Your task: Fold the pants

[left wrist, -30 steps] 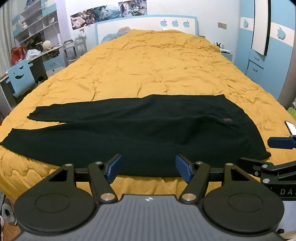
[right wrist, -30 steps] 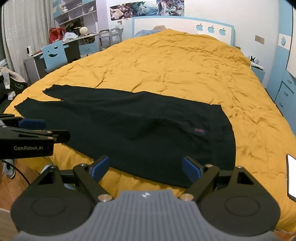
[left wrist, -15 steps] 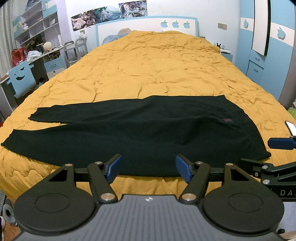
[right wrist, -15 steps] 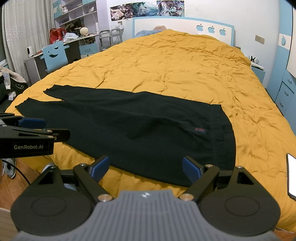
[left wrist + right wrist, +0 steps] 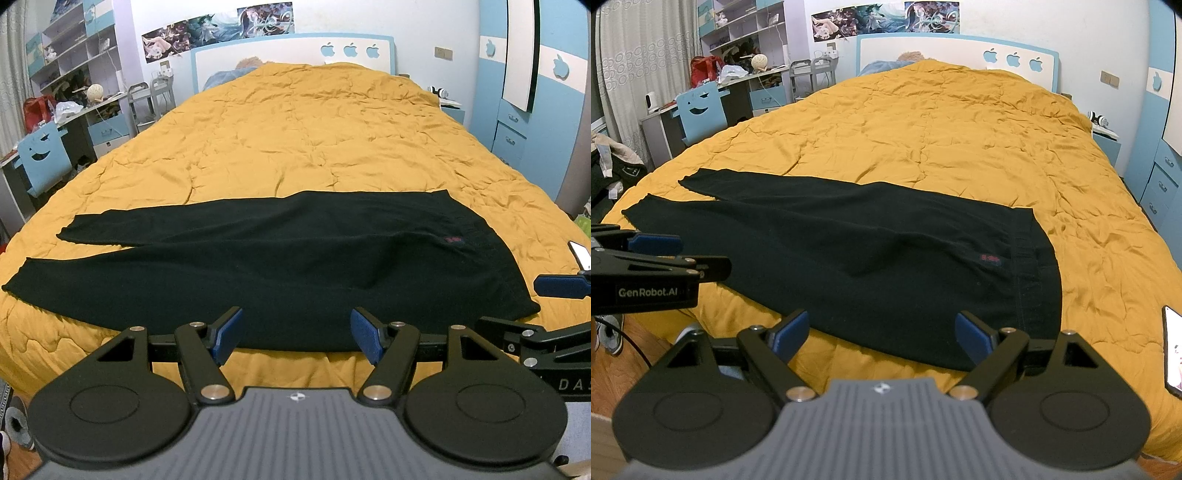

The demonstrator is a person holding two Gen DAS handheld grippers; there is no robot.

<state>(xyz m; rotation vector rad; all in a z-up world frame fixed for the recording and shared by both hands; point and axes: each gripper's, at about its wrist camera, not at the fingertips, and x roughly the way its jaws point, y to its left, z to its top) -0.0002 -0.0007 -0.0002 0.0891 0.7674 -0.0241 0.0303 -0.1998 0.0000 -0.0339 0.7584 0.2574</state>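
Both claws spread, empty, hovering at near bed edge; fold not started.
Left claw (image 5: 295, 334) and right claw (image 5: 881, 338) spread above pants (image 5: 280, 269), flat across frame centre on bed (image 5: 314, 140); pinch waistband and hem corners evenly, lift together.

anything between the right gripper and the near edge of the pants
Nothing: in the right wrist view only bare yellow quilt separates the open right gripper from the black pants.
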